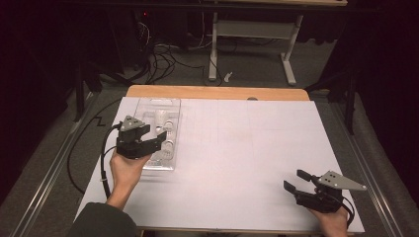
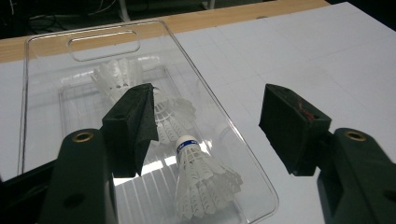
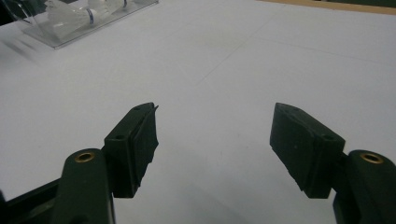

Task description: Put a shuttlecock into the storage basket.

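Observation:
A clear plastic tray (image 1: 158,104) lies at the left of the white mat and holds several white shuttlecocks (image 1: 165,132). My left gripper (image 1: 155,136) hovers open above the tray's near half. In the left gripper view the tray (image 2: 42,93) runs away from me, and the nearest shuttlecock (image 2: 201,182), with a blue band at its cork, lies below my left gripper (image 2: 210,126), touching neither jaw. Another shuttlecock (image 2: 116,77) lies farther back. My right gripper (image 1: 296,180) stands open and empty near the front right corner; my right gripper (image 3: 215,140) has only bare mat between its jaws.
The white mat (image 1: 237,148) covers the table, with a wooden strip (image 1: 217,92) along the far edge. The tray (image 3: 56,43) appears far off at the top left of the right gripper view. A white desk frame (image 1: 252,29) and cables (image 1: 163,61) are on the floor beyond.

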Tool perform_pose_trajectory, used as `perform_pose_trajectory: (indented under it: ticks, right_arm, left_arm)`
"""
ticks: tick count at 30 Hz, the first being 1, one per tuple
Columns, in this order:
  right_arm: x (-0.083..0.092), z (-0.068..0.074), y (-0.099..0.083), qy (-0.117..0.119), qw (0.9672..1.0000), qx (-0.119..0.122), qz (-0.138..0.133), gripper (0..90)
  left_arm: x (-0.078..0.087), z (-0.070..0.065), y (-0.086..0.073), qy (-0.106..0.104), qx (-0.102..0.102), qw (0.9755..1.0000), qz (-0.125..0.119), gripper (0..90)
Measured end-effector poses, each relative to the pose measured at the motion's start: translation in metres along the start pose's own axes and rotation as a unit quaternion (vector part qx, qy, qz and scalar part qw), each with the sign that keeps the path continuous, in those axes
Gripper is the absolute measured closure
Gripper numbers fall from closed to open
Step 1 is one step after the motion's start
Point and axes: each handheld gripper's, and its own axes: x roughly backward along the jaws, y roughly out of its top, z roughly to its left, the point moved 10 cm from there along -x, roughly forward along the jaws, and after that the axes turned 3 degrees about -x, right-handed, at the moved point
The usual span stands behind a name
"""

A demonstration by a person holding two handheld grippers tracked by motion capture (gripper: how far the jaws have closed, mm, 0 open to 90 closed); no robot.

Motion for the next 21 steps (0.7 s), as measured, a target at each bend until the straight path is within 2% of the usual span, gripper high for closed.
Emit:
perform_pose_trajectory:
  ticks: [21]
  right_arm:
    - [0.000, 0.000, 0.000, 0.000, 1.0000, 0.000, 0.000, 32.3]
  left_arm:
    - [0.012, -0.007, -0.010, -0.006, -0.008, 0.9998, -0.016, 37.2]
